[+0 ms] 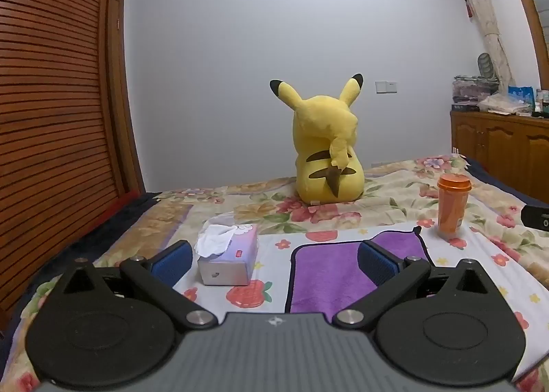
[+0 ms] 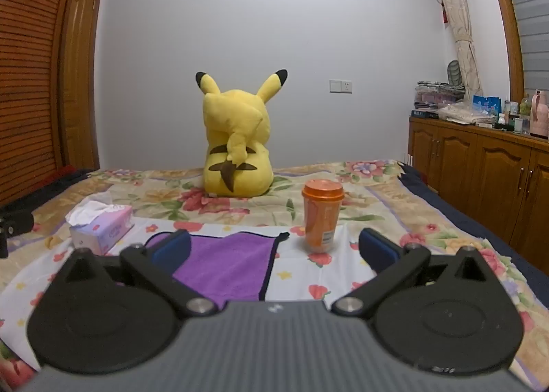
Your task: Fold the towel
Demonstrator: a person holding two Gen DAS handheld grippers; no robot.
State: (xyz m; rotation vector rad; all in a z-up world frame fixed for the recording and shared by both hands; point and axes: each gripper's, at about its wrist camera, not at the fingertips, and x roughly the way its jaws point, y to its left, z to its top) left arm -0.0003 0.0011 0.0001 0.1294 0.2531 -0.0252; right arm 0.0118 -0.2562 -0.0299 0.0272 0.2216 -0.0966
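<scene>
The purple terry towel with dark piping (image 1: 329, 275) lies flat on the floral bedspread (image 1: 394, 200), low in the centre of both frames. The left gripper (image 1: 274, 263) hovers with jaws released, its 2 blue-padded fingers (image 1: 171, 260) wide apart, holding nothing. The right gripper (image 2: 274, 249) is likewise spread and empty. A lilac tissue box (image 1: 228, 256) sits left of the towel, an orange lidded plastic cup (image 2: 322, 215) right of it (both apart from the cloth). A yellow plush toy (image 2: 236, 138) sits mid-frame.

Plush toy (image 1: 326, 148) (yellow), tissue box (image 1: 229, 260), cup (image 1: 453, 206)
</scene>
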